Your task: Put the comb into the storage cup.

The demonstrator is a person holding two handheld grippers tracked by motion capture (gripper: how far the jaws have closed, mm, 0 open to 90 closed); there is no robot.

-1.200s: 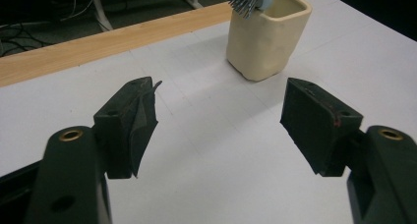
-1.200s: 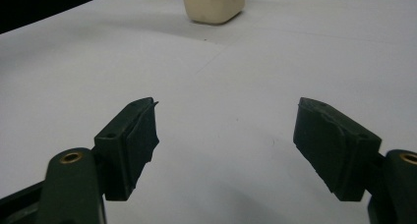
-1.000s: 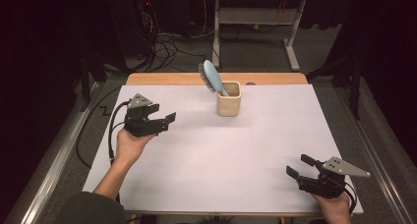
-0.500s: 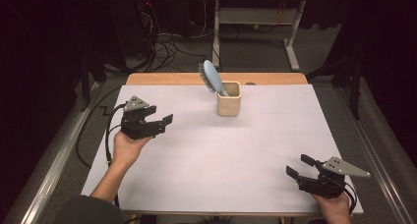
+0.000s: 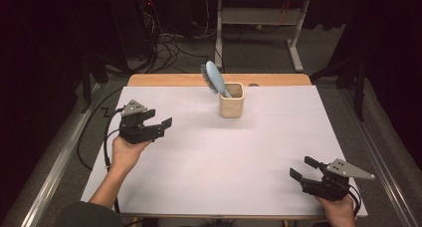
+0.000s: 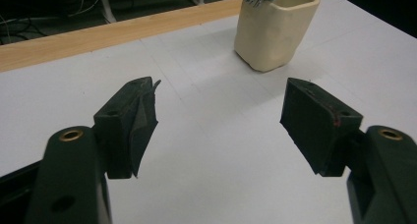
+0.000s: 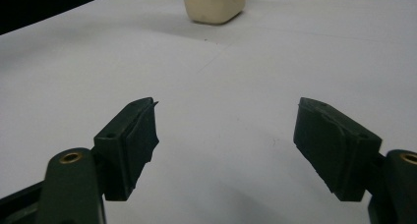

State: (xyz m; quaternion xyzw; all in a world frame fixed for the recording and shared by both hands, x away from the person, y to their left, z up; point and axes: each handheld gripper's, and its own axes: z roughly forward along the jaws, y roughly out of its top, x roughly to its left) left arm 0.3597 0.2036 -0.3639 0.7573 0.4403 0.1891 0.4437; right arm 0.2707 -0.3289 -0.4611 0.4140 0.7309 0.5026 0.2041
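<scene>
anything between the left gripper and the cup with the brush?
Nothing visible. The left gripper is open, fingers aimed toward the cup, with bare white table between them. The brush stands in the cup, leaning left, head sticking out toward that gripper's side.

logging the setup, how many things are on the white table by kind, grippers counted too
cream ceramic cup: 1
light blue plastic hairbrush, standing in the cup: 1
black two-jaw grippers, left gripper and right gripper, both open and holding nothing: 2
total: 4
</scene>
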